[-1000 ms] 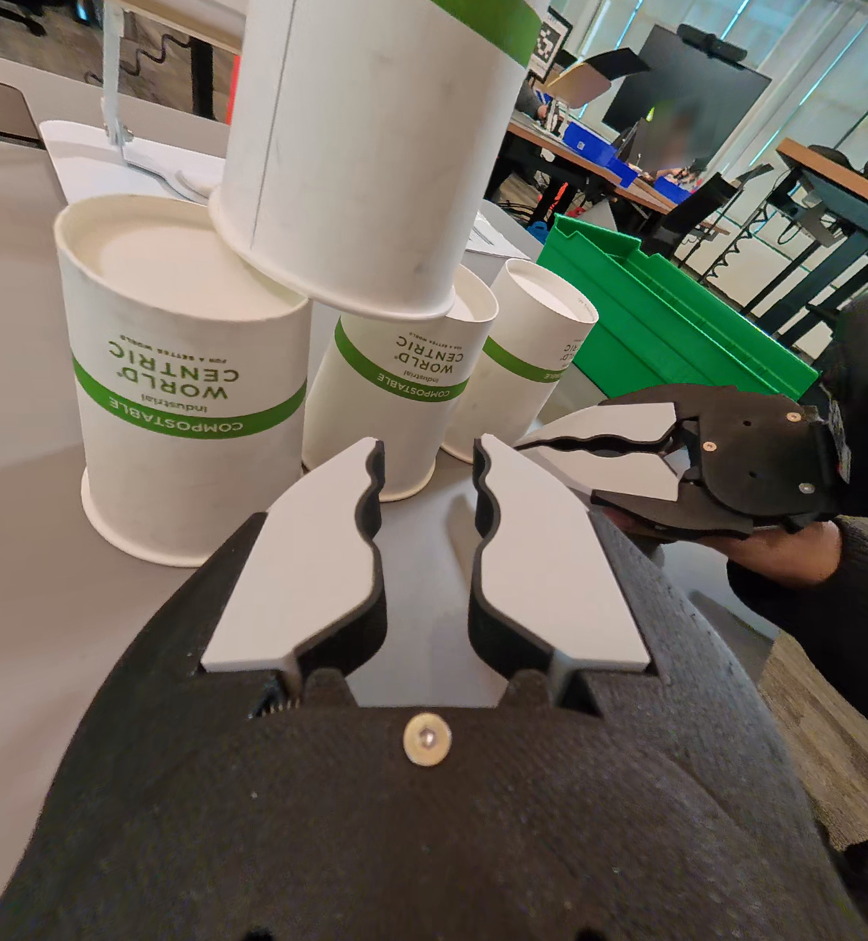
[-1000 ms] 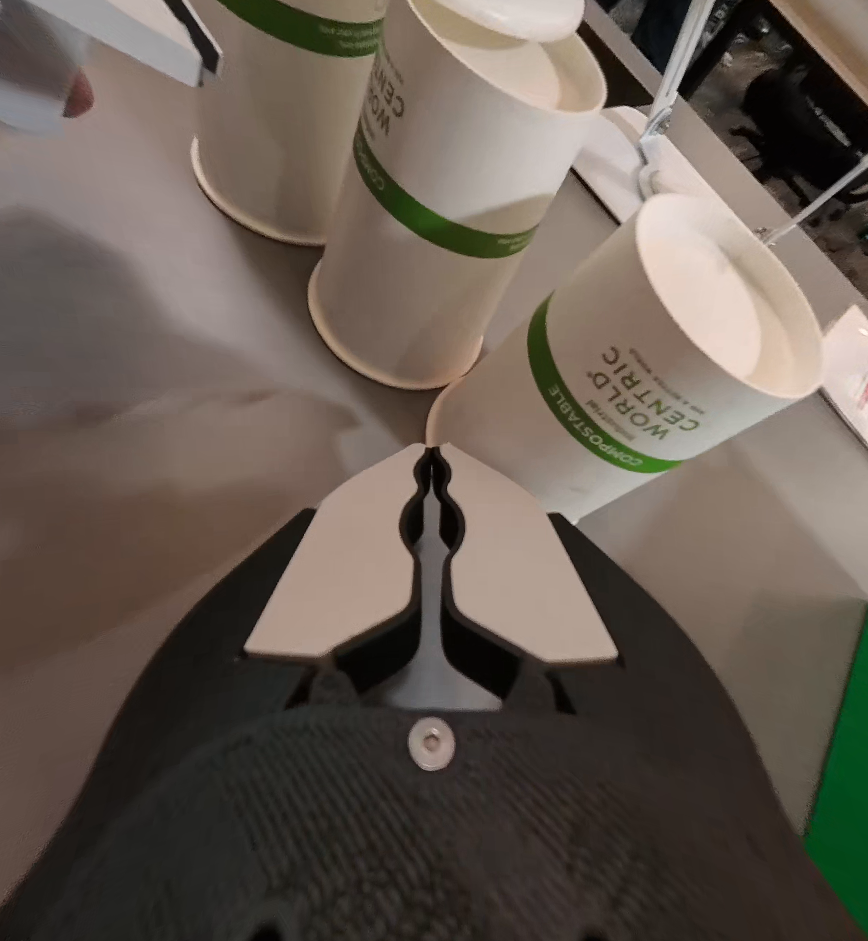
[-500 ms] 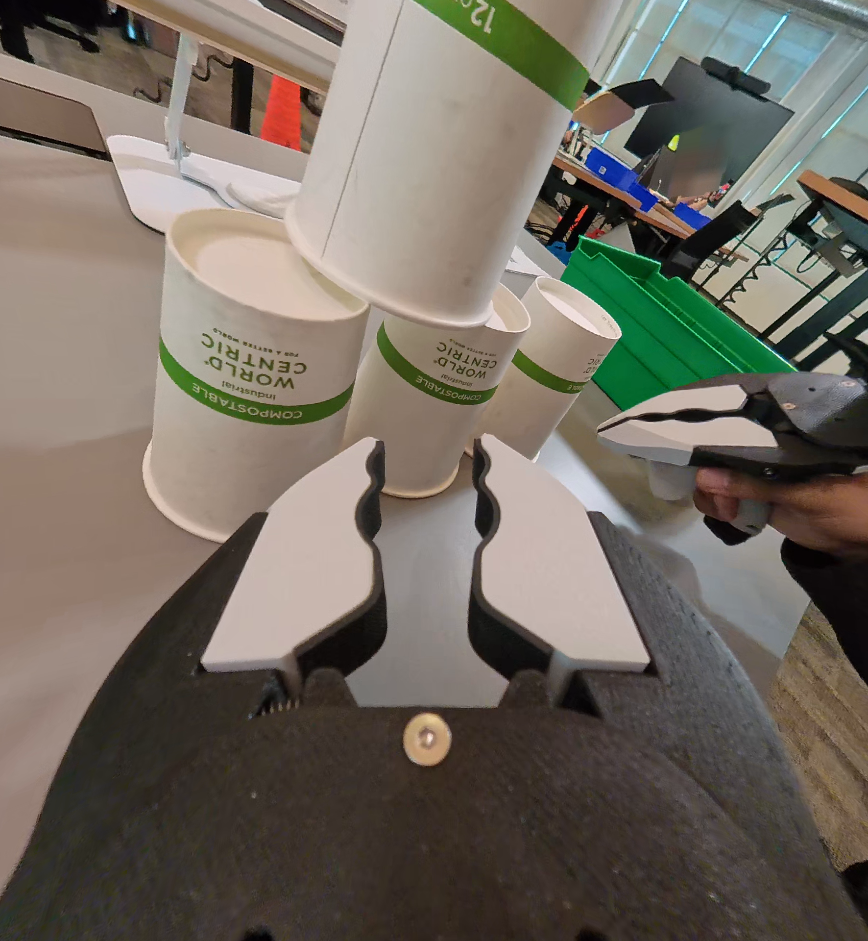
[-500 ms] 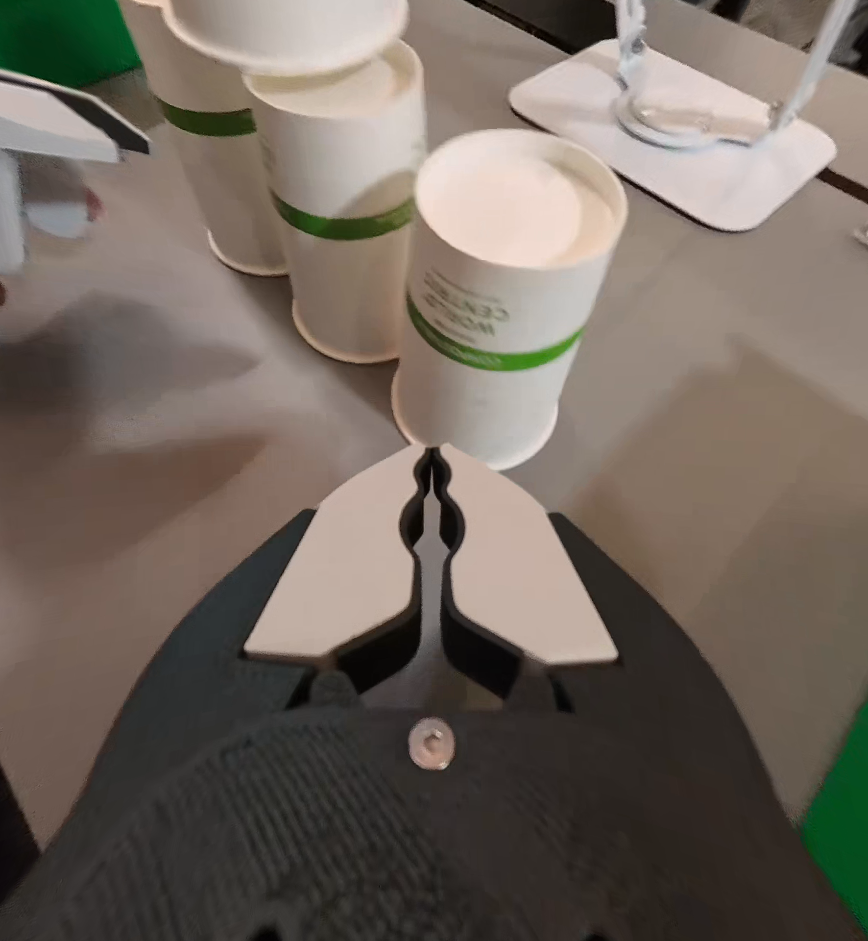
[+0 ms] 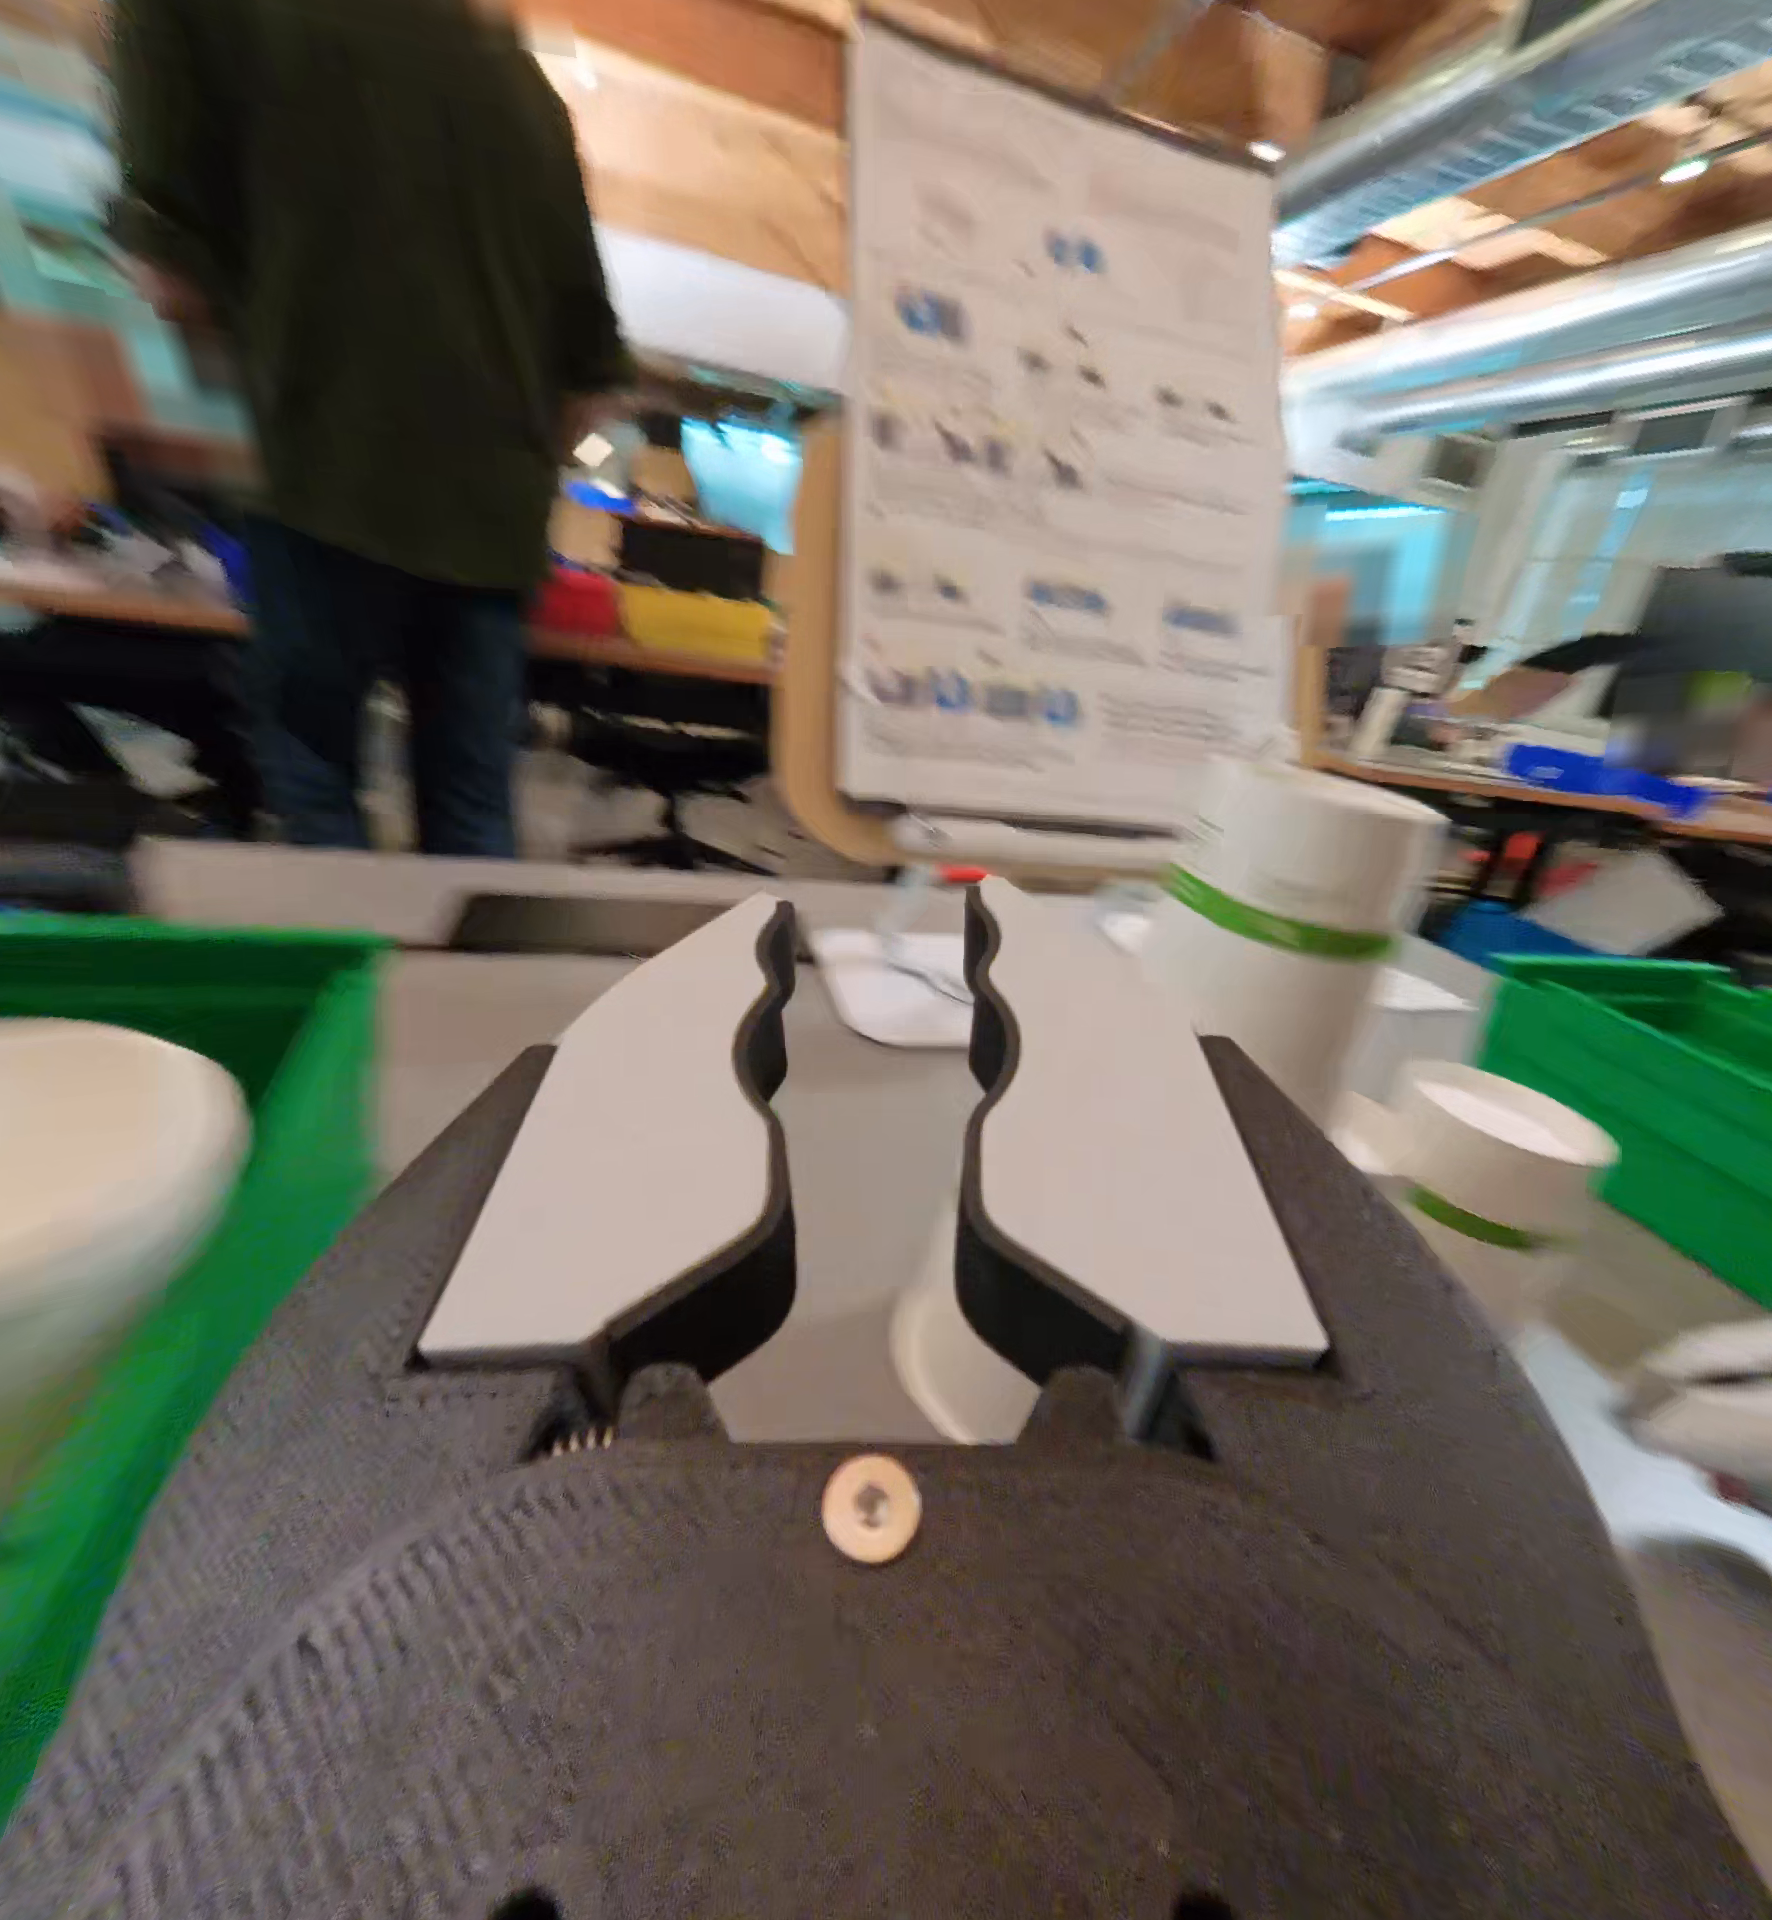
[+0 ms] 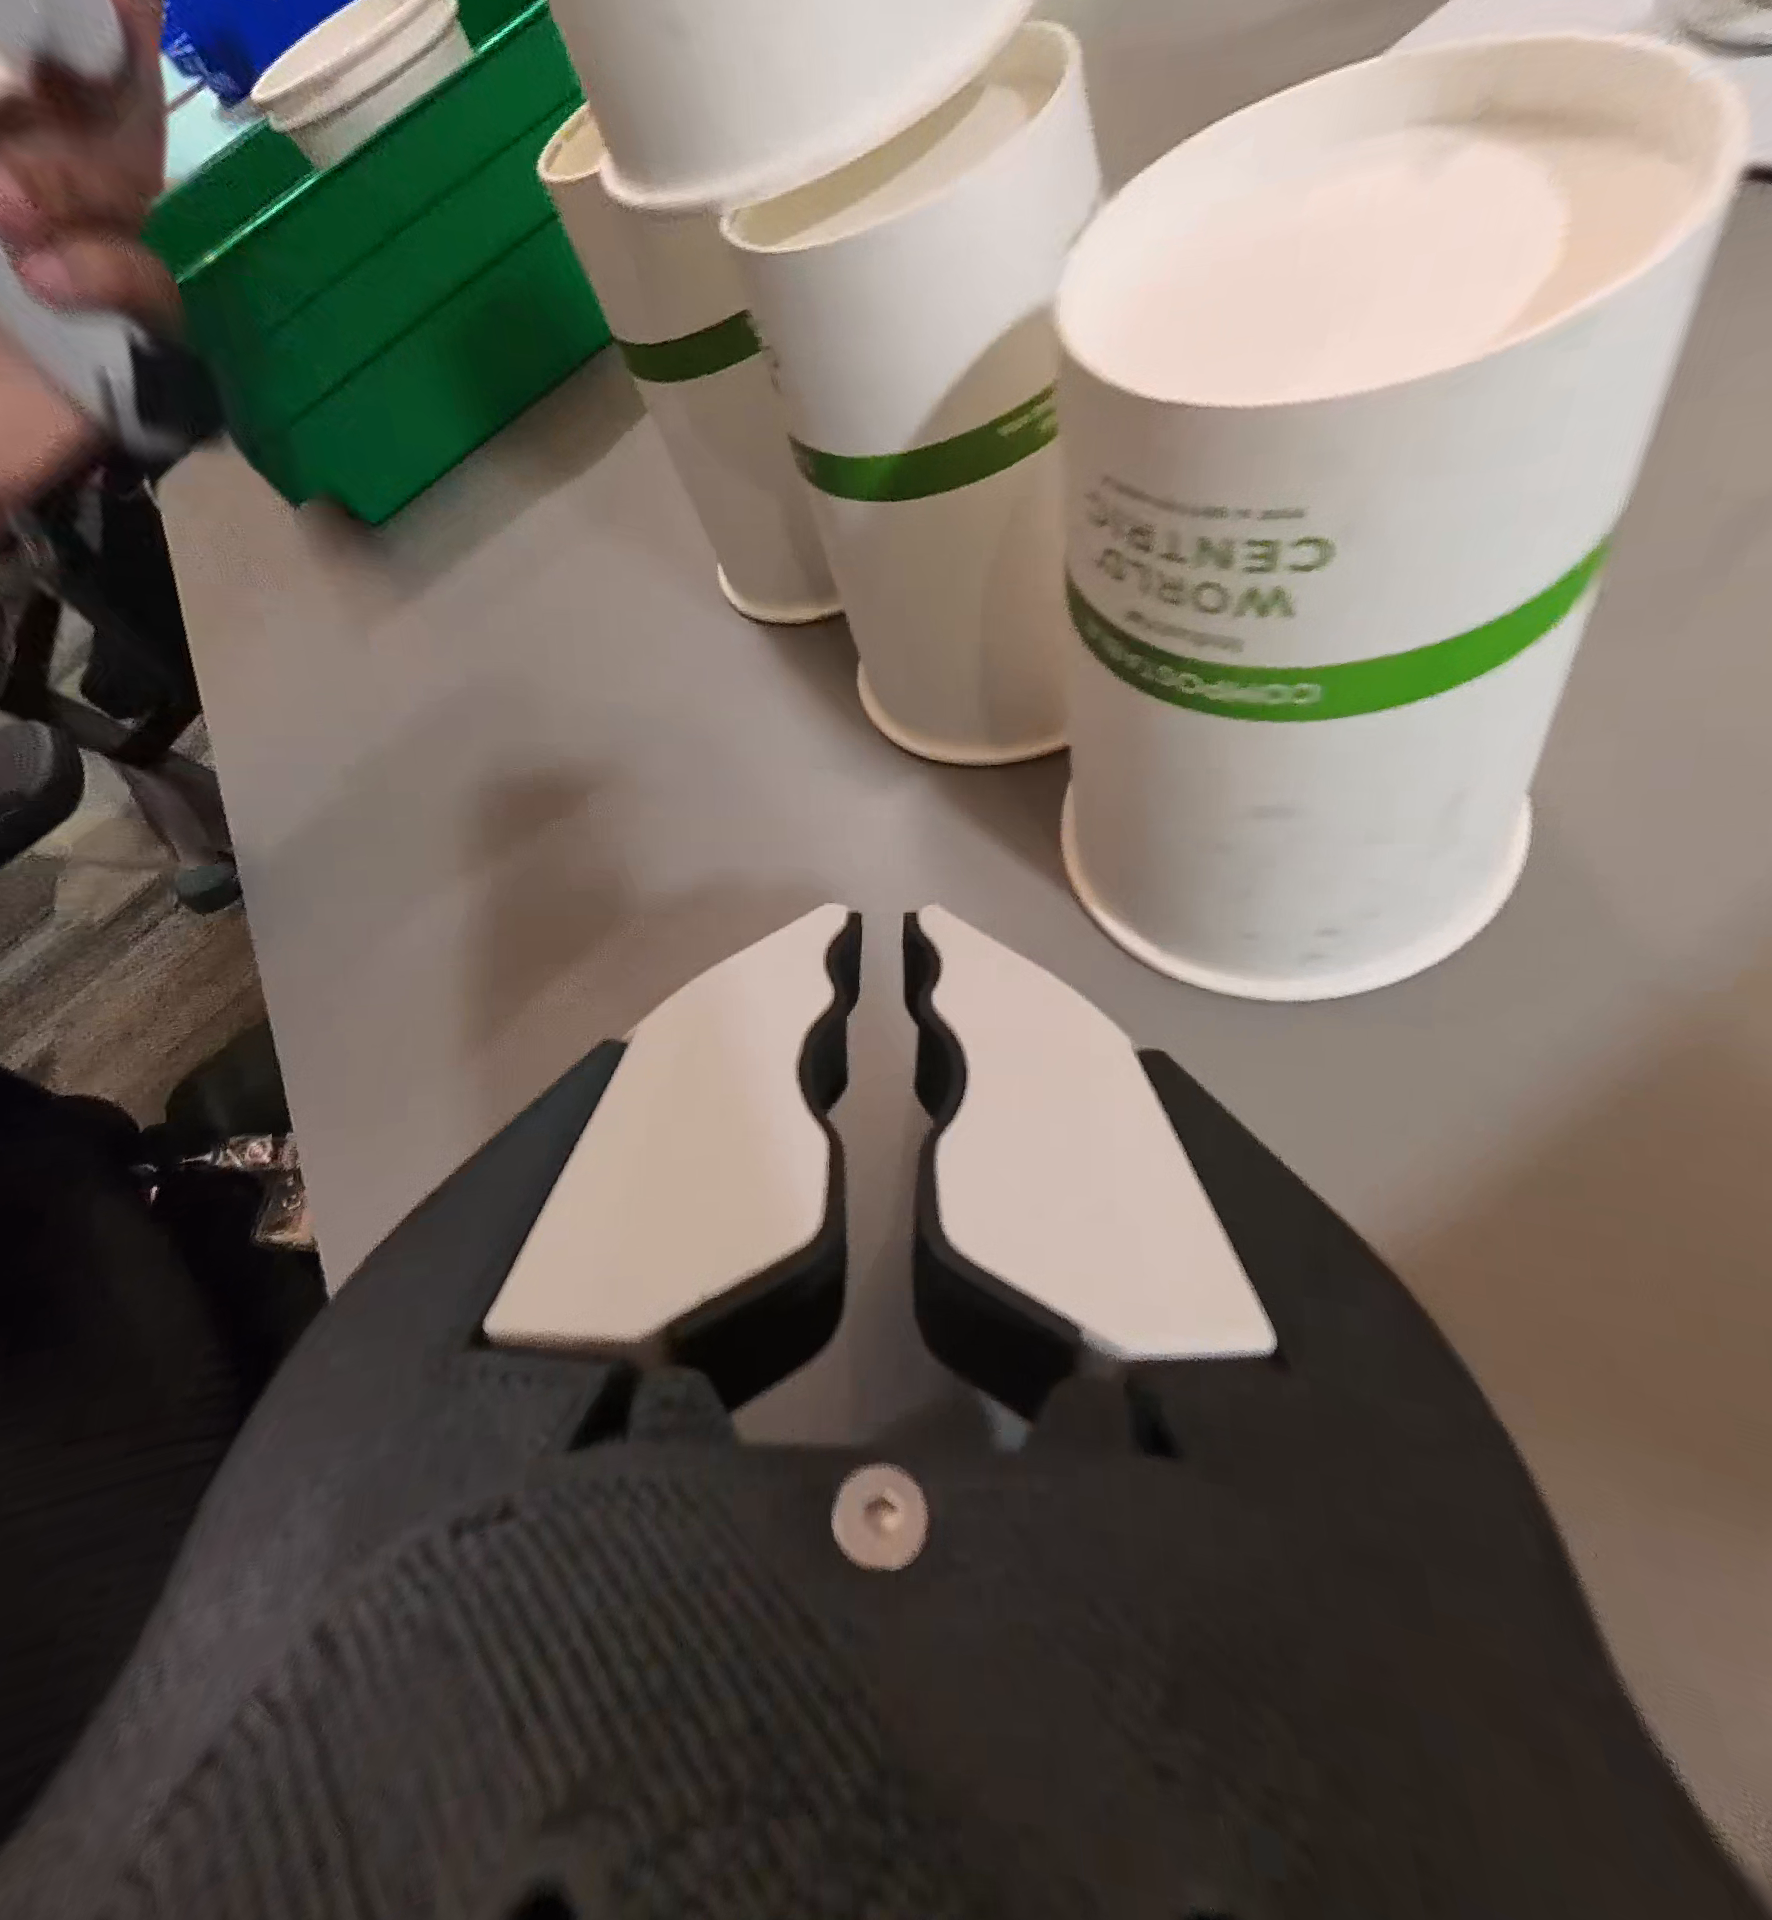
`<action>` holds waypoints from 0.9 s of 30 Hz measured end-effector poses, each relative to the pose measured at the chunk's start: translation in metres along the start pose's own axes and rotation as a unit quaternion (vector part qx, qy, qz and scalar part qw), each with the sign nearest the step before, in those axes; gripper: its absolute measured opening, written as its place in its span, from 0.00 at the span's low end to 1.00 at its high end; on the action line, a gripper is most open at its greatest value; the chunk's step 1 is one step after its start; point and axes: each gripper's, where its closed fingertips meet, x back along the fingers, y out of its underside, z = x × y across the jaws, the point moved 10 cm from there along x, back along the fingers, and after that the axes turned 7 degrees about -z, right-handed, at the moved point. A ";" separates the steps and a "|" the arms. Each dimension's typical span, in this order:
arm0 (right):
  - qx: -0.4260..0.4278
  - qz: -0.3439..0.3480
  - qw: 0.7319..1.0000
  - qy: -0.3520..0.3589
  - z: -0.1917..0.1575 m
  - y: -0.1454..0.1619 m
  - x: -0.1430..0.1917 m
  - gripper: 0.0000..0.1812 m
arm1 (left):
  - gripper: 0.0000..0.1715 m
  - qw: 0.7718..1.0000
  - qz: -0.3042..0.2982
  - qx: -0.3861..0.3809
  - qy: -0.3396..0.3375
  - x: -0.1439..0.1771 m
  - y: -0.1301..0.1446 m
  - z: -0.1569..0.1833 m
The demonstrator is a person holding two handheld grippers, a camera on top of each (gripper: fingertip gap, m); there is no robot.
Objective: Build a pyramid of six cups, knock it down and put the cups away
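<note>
The left gripper (image 5: 871, 920) hangs spread and empty above the table (image 5: 861, 1081); the right gripper (image 6: 882, 920), nearly pressed together, holds nothing beside 3 upturned cups (image 6: 1308, 665).

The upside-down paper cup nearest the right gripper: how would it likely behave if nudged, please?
The paper cup looks thin-walled, so probably light and easily dented. It stands tall on the table, so a high push may tip it; a low one probably slides it.

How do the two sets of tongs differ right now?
The left tongs stand open with a wide gap, while the right tongs are almost closed, with only a narrow slit. The left tongs point level across the room; the right tongs angle down at the grey table. Both hold nothing.
</note>
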 end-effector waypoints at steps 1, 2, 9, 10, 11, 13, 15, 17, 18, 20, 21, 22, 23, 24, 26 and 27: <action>0.005 -0.004 1.000 -0.004 -0.002 0.000 -0.002 0.04 | 0.20 0.999 0.003 -0.021 -0.026 0.003 -0.016 -0.018; 0.010 -0.010 1.000 -0.006 -0.004 0.000 -0.005 0.05 | 0.20 0.998 -0.013 -0.039 -0.040 0.006 -0.031 -0.037; -0.030 0.003 0.998 -0.061 -0.011 0.000 -0.011 0.05 | 0.12 0.926 -0.231 -0.291 -0.062 0.018 -0.057 -0.131; -0.041 0.007 0.997 -0.072 -0.012 0.000 -0.012 0.05 | 0.13 0.899 -0.279 -0.338 -0.027 0.016 -0.053 -0.135; -0.048 0.008 0.996 -0.079 -0.011 -0.001 -0.013 0.05 | 0.15 0.867 -0.337 -0.367 0.014 0.015 -0.048 -0.137; -0.052 0.000 0.995 -0.087 -0.011 -0.002 -0.018 0.05 | 0.21 0.811 -0.419 -0.405 0.056 0.011 -0.039 -0.138; -0.045 -0.012 0.995 -0.090 -0.012 -0.003 -0.024 0.05 | 0.20 0.775 -0.439 -0.451 0.056 0.007 -0.034 -0.139; -0.041 -0.020 0.994 -0.096 -0.015 -0.004 -0.027 0.05 | 0.15 0.767 -0.434 -0.471 0.048 0.000 -0.033 -0.140; -0.039 -0.021 0.994 -0.098 -0.016 -0.004 -0.028 0.05 | 0.13 0.770 -0.434 -0.464 0.052 -0.003 -0.032 -0.140; -0.037 -0.020 0.994 -0.099 -0.016 -0.005 -0.029 0.05 | 0.09 0.777 -0.445 -0.440 0.074 -0.007 -0.030 -0.140; -0.037 -0.020 0.994 -0.099 -0.016 -0.005 -0.029 0.05 | 0.07 0.780 -0.446 -0.430 0.081 -0.008 -0.029 -0.140; -0.038 -0.019 0.994 -0.099 -0.015 -0.005 -0.028 0.05 | 0.05 0.783 -0.447 -0.425 0.083 -0.009 -0.029 -0.139; -0.040 -0.017 0.994 -0.100 -0.014 -0.006 -0.028 0.05 | 0.01 0.783 -0.449 -0.424 0.081 -0.010 -0.029 -0.139; -0.043 -0.015 0.994 -0.102 -0.014 -0.006 -0.027 0.05 | 0.01 0.783 -0.451 -0.421 0.081 -0.011 -0.028 -0.139; -0.051 -0.008 0.993 -0.108 -0.013 -0.007 -0.026 0.05 | 0.01 0.783 -0.461 -0.406 0.091 -0.010 -0.028 -0.138; -0.054 -0.005 0.992 -0.111 -0.013 -0.007 -0.026 0.05 | 0.01 0.784 -0.464 -0.403 0.090 -0.010 -0.029 -0.138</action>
